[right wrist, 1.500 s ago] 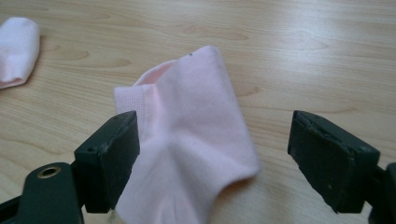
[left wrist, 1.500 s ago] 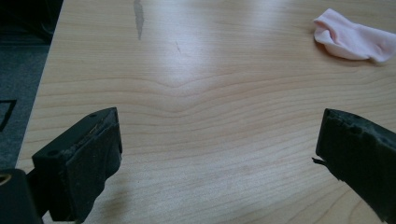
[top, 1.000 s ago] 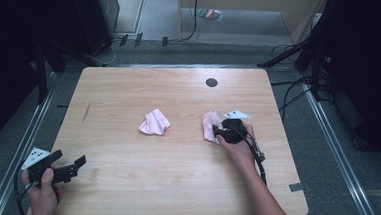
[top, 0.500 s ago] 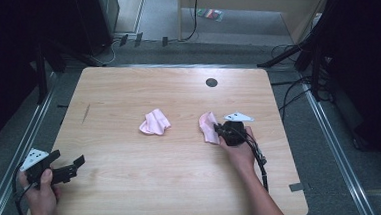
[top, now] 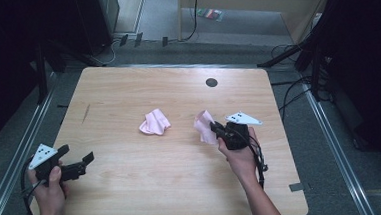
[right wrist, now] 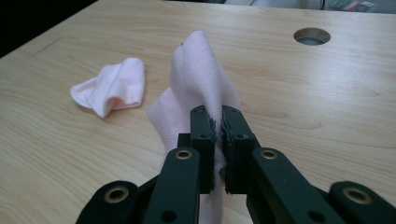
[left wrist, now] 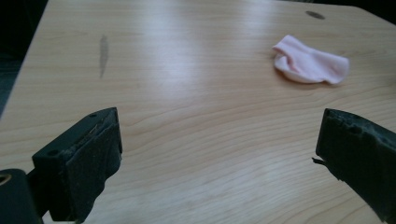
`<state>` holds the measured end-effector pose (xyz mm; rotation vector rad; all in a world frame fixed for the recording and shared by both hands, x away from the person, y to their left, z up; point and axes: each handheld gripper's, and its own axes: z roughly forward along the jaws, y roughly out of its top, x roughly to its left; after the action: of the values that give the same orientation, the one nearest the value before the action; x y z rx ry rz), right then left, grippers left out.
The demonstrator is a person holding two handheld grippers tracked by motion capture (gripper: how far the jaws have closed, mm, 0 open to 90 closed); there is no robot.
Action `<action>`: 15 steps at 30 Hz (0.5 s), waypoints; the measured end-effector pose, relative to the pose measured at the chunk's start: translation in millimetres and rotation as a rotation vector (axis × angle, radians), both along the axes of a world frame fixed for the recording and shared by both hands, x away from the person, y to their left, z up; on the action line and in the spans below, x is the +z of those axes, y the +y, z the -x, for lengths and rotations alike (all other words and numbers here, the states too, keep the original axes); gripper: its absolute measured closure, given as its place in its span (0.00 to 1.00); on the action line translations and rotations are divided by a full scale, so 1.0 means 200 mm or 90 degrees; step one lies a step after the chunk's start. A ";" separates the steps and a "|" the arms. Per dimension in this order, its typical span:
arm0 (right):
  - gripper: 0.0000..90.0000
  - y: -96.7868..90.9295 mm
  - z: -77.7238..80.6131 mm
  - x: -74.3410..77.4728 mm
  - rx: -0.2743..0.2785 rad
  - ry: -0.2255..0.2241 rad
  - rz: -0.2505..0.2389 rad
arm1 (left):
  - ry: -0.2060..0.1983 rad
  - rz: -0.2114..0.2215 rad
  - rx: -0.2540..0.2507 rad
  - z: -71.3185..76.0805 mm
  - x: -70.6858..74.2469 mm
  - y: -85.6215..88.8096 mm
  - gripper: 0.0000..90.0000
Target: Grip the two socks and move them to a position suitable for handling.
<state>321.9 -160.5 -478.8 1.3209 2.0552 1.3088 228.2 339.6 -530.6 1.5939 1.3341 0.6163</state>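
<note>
My right gripper (top: 215,129) pinches one pink sock (top: 203,125), lifted beside the other sock (top: 155,123). Nothing between them. My left gripper (top: 84,161) gapes wide, well apart, level.

High view: fixed overhead, from the person's side, facing forward and down across the whole wooden table (top: 177,88), distant. Left gripper view: low over the tabletop, close, looking along its own jaws toward the crumpled pink sock (left wrist: 310,63). Right gripper view: near, low, along its jaws. Shared by all three: the crumpled pink sock and the cable hole (right wrist: 312,36)
</note>
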 end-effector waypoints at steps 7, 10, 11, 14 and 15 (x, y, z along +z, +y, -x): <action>0.96 0.07 0.08 0.05 0.018 0.002 -0.010 | -0.011 0.009 -0.053 -0.01 0.04 -0.17 0.00; 0.96 0.13 0.13 0.08 0.031 0.006 -0.012 | -0.018 0.007 -0.075 -0.02 0.07 -0.24 0.00; 0.96 0.13 0.13 0.08 0.031 0.006 -0.012 | -0.018 0.007 -0.075 -0.02 0.07 -0.24 0.00; 0.96 0.18 0.17 0.09 0.045 0.008 -0.015 | -0.024 0.007 -0.109 -0.02 0.10 -0.33 0.00; 0.96 0.21 0.19 0.10 0.051 0.011 -0.016 | -0.026 0.007 -0.115 -0.02 0.10 -0.35 0.00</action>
<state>284.6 -119.4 -459.6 1.2768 2.1295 1.3668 232.8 269.2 -510.8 1.6619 1.1467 0.5271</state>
